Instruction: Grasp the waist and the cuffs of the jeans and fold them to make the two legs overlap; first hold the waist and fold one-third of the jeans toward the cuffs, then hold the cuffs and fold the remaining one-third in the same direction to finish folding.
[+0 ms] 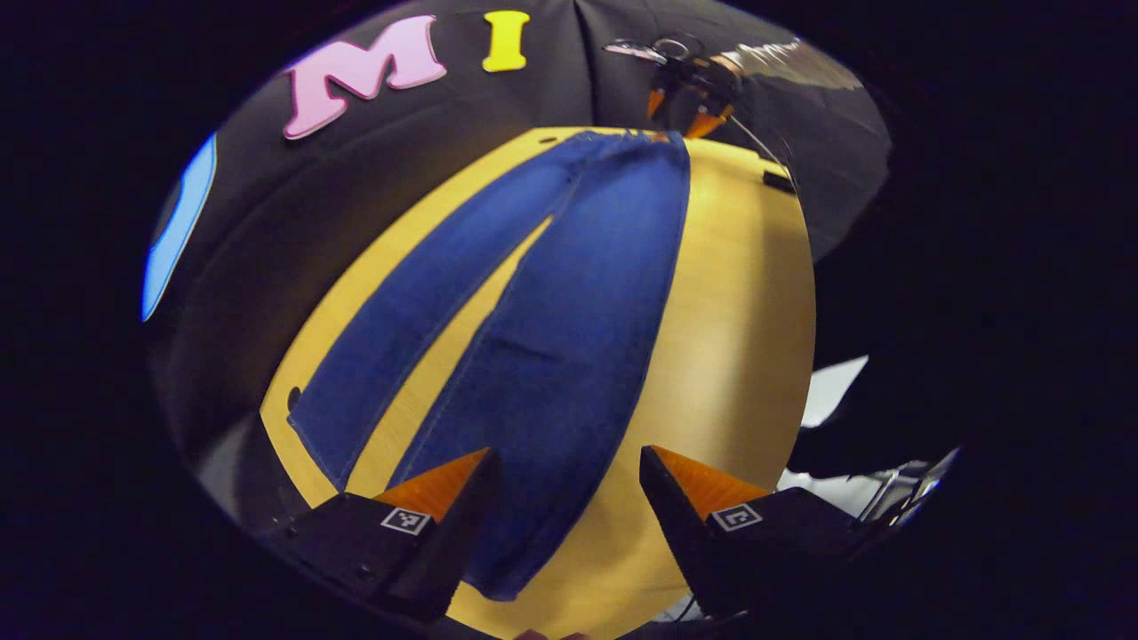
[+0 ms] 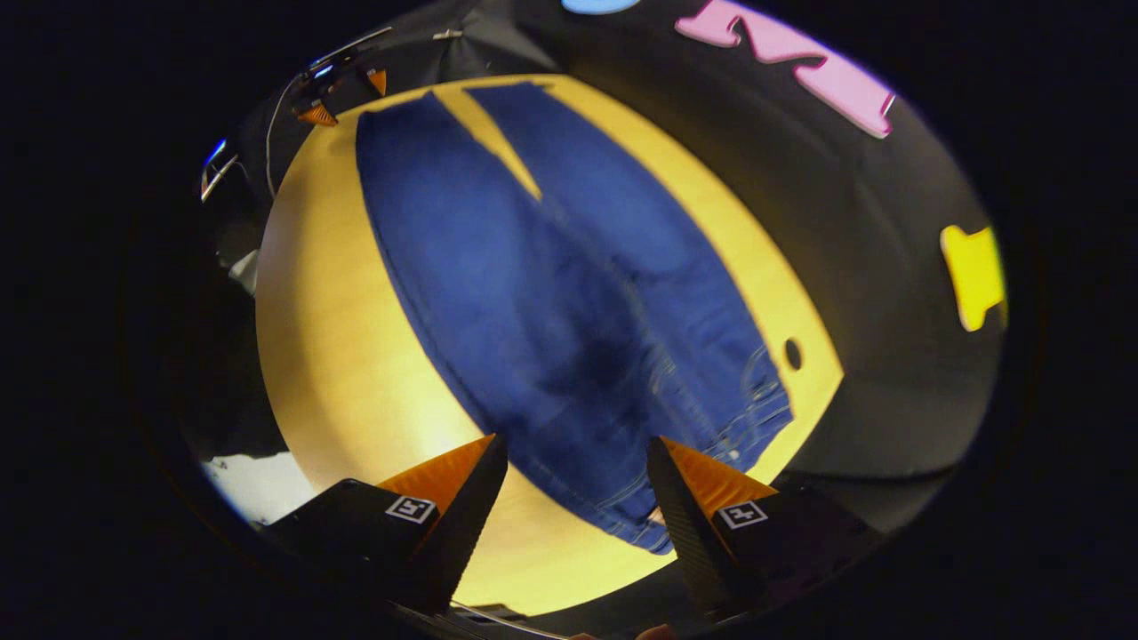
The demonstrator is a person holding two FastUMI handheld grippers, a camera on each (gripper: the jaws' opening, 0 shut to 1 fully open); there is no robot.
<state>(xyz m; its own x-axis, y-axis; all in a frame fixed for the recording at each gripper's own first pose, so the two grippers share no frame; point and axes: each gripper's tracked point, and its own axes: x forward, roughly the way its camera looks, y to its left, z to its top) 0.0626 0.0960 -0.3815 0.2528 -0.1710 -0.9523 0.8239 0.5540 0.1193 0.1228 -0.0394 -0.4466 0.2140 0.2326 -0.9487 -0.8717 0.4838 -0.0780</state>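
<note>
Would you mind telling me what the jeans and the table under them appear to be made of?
The jeans look like blue denim: matte, with pale stitched seams and faded patches. The table looks like light wood or wood-look laminate, smooth with a soft sheen; which of the two cannot be told.

no readable text, only small square coded markers [image 1: 405, 521] on the gripper bodies

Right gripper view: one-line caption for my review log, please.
Open right gripper hovers over the waist of unfolded jeans lying flat on a round wooden table.
</note>
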